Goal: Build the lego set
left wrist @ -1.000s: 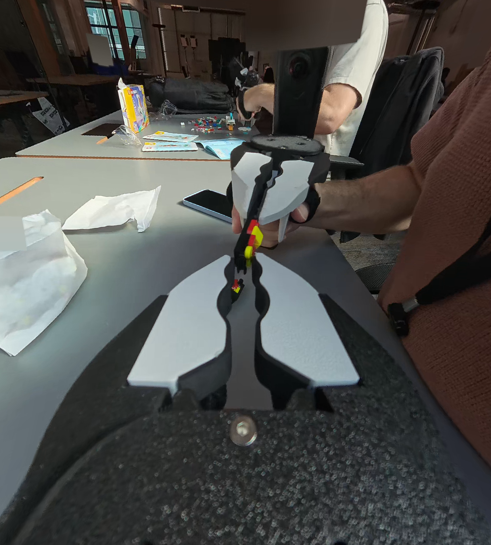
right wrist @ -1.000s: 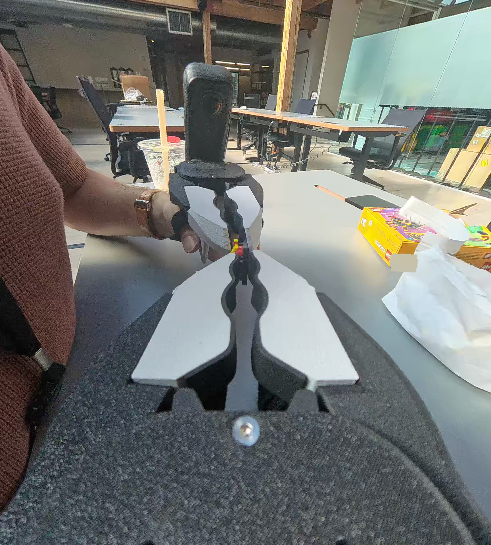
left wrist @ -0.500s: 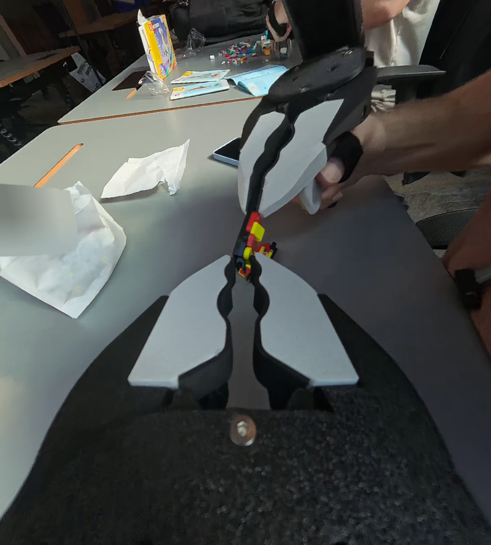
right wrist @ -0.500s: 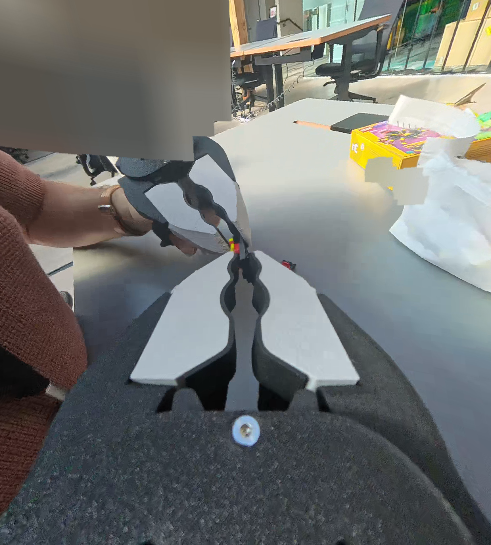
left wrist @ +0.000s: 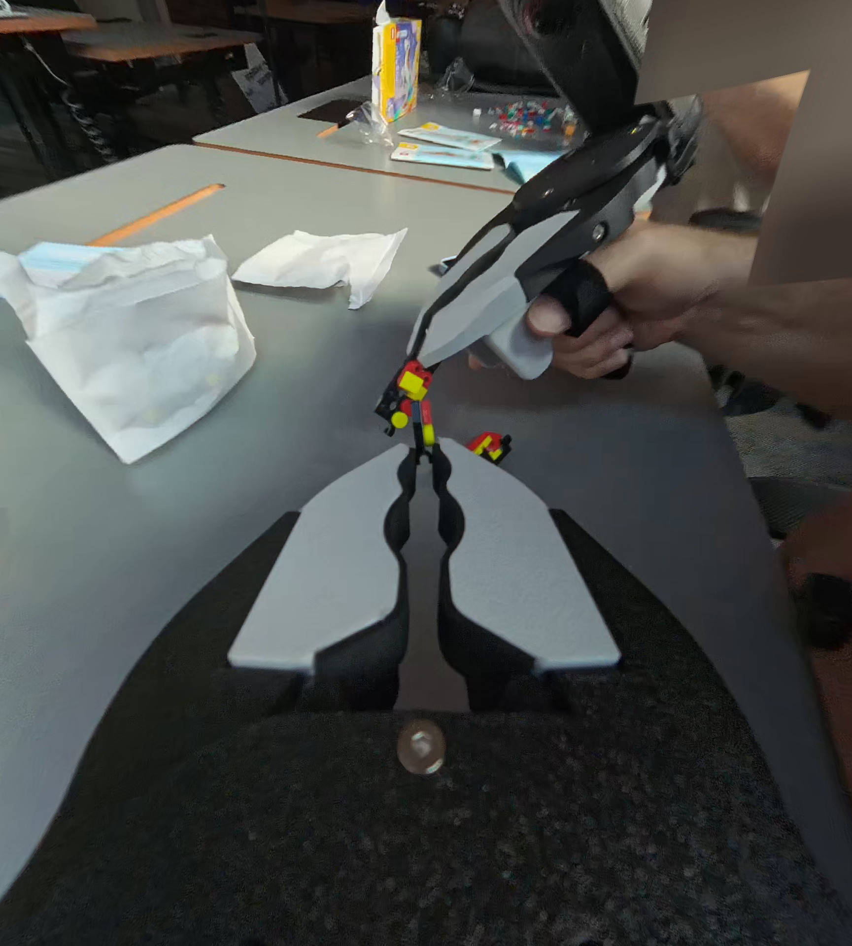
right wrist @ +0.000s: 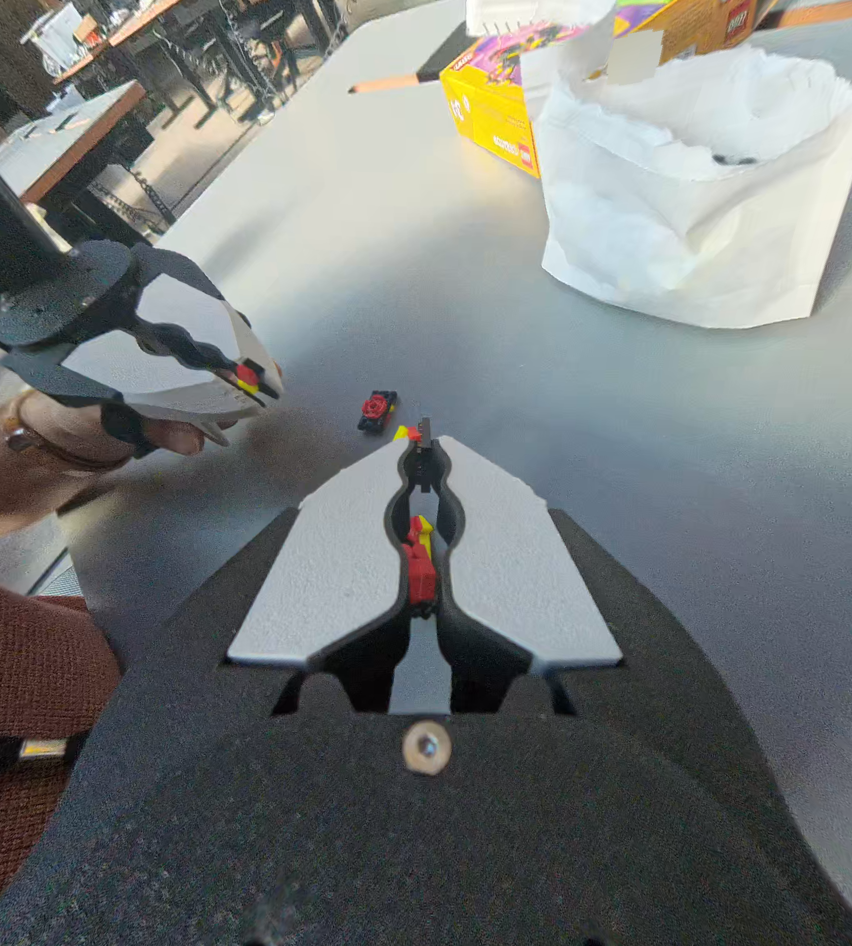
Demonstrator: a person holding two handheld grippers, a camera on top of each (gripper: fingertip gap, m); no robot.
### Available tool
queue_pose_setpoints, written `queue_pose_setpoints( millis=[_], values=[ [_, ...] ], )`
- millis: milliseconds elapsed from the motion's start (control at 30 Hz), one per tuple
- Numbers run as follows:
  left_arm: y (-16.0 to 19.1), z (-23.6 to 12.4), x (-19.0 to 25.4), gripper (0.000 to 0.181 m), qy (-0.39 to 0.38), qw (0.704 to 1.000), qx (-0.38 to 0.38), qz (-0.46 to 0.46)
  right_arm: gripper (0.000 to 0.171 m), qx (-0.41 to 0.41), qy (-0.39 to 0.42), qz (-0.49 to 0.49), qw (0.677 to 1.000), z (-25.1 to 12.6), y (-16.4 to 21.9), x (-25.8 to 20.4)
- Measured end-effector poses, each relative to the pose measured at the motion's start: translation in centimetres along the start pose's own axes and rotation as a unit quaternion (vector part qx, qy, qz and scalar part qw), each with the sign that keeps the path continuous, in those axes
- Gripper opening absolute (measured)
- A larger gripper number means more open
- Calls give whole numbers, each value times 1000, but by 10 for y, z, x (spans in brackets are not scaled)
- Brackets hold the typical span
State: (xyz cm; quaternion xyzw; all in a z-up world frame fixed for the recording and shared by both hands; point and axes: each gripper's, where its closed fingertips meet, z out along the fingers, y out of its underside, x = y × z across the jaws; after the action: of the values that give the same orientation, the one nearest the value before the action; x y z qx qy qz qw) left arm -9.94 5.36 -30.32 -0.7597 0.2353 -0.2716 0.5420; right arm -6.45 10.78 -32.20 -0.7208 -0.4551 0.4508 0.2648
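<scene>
My right gripper (right wrist: 424, 444) and left gripper (left wrist: 422, 450) each clench a red-yellow lego piece (right wrist: 420, 568), centre frame

Grey table (right wrist: 618, 460) bears white paper bag (right wrist: 679, 205), small brick piece (right wrist: 377, 409).

Red, yellow and black lego assembly (left wrist: 412, 404), white paper bag (left wrist: 137, 343), grey table (left wrist: 280, 205).

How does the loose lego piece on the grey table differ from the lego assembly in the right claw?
The loose red, yellow and black lego piece lies on the grey table; the red, yellow and black lego assembly is clamped in the right claw, off the table. The assembly looks longer, with more parts. Both share colours. The left claw grips a separate small lego piece.
</scene>
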Motion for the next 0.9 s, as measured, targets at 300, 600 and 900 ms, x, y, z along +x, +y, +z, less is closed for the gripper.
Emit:
queue_pose_setpoints(
  millis=[300,600,900],
  values=[
    [-22,-7,-25,5,-16,994,86,-70,34,-96,56,-39,993,-3,16,49],
    [-49,18,-18,5,-166,959,48,223,19,171,-32,-49,984,1,-58,-55],
    [-53,25,-11,5,-172,953,42,247,8,201,-49,-21,978,-5,-61,-55]
  ],
)
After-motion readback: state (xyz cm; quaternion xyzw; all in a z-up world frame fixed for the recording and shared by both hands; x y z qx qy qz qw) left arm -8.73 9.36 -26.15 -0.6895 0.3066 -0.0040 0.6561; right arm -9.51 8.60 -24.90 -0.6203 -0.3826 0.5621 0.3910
